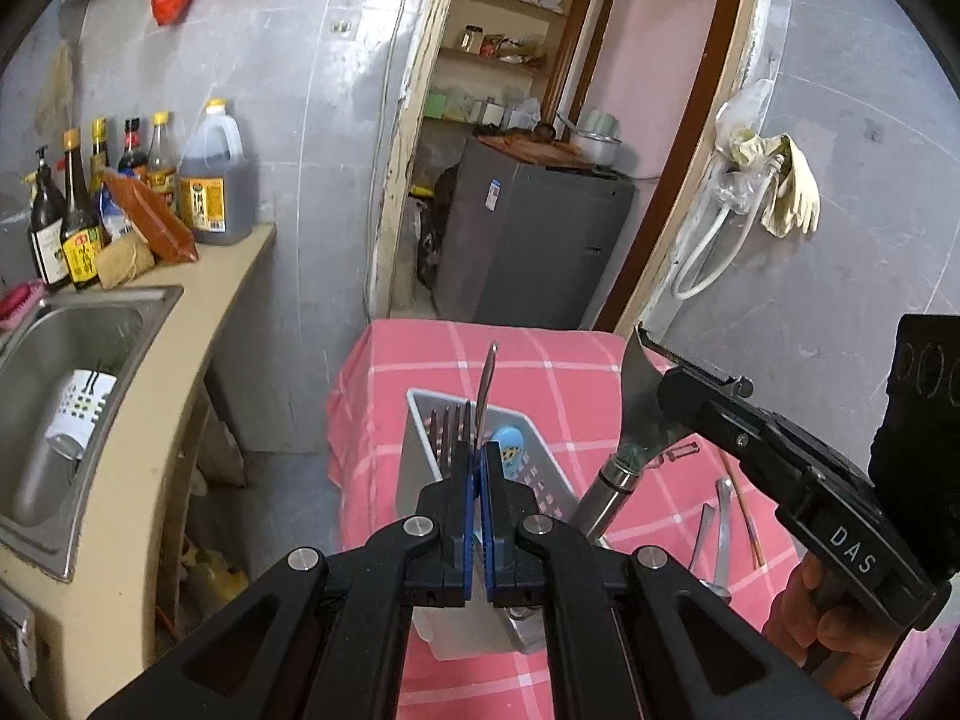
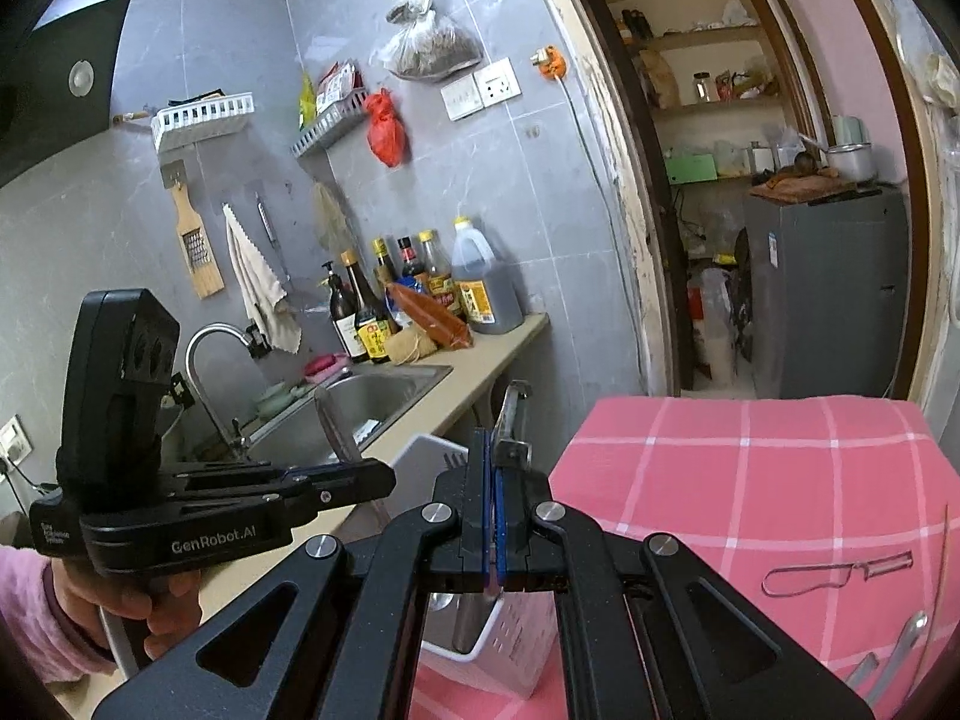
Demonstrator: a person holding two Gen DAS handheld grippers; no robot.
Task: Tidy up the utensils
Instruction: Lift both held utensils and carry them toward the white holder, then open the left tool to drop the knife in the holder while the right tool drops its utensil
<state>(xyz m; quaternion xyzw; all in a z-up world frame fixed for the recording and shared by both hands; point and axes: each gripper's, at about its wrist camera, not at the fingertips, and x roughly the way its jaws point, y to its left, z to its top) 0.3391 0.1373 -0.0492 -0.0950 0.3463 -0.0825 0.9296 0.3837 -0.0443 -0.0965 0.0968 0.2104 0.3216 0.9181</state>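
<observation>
Left gripper [image 1: 478,468] pinches a knife [image 1: 487,381]; right gripper [image 2: 495,480] pinches a peeler [image 2: 513,414], over the caddy [image 1: 420,456]

Caddy [image 1: 420,450] base hidden beneath the jaws; spoons [image 2: 894,654] right of the jaws cut by the edge; bottle [image 1: 81,252] labels unreadable.

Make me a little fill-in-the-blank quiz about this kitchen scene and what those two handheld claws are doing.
1. The left gripper is shut on a thin ____ utensil.
2. The white utensil holder stands on a checked cloth coloured ____.
3. The right gripper is shut on a tool with a wide flat ____.
4. The bottles stand beside the ____.

Missing words: metal; pink; blade; sink
</observation>
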